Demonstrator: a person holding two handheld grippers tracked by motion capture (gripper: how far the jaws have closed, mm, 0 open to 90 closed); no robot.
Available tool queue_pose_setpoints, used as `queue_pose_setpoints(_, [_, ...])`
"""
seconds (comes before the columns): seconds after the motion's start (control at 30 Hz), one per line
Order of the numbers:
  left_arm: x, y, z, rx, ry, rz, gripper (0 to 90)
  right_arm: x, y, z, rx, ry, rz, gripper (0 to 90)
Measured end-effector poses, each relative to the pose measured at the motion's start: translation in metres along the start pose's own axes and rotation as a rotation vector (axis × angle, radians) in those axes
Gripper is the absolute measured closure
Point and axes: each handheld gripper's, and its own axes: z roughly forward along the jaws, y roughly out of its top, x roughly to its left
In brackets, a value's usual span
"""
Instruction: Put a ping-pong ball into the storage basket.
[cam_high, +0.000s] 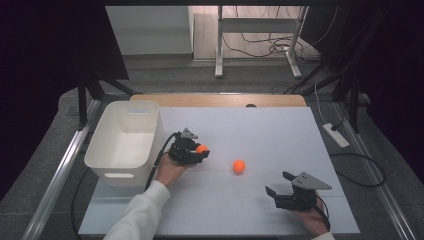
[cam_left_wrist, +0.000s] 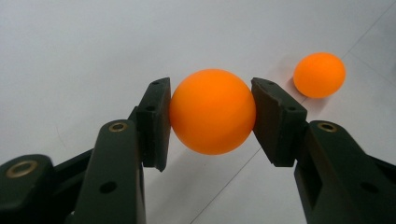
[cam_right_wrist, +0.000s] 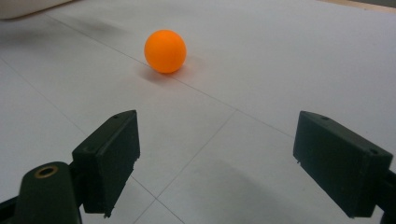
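Left gripper (cam_high: 196, 152) is pinching an orange ball (cam_left_wrist: 212, 111) across its middle, beside the white bin (cam_high: 107, 162). Looks light, stiff, slick; grab it at the equator or it's squirting out. Right gripper (cam_high: 282, 190) is sitting spread, second ball (cam_right_wrist: 165, 51) lying ahead on the worktop (cam_high: 260, 130).

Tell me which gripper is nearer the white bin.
Left. The left gripper hovers right beside the white bin, clamping an orange ball; the right gripper sits open across the table.
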Motion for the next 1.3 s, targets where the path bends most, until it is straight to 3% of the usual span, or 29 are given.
queue_pose_setpoints(0.6, [-0.003, 0.001, -0.030, -0.081, -0.003, 0.006, 51.0, 0.001, 0.000, 0.000, 0.000, 0.001, 0.000, 14.9])
queue_pose_setpoints(1.3, [-0.018, 0.011, -0.053, -0.163, -0.013, 0.033, 50.9, 0.001, 0.000, 0.001, 0.001, -0.002, -0.003, 14.9])
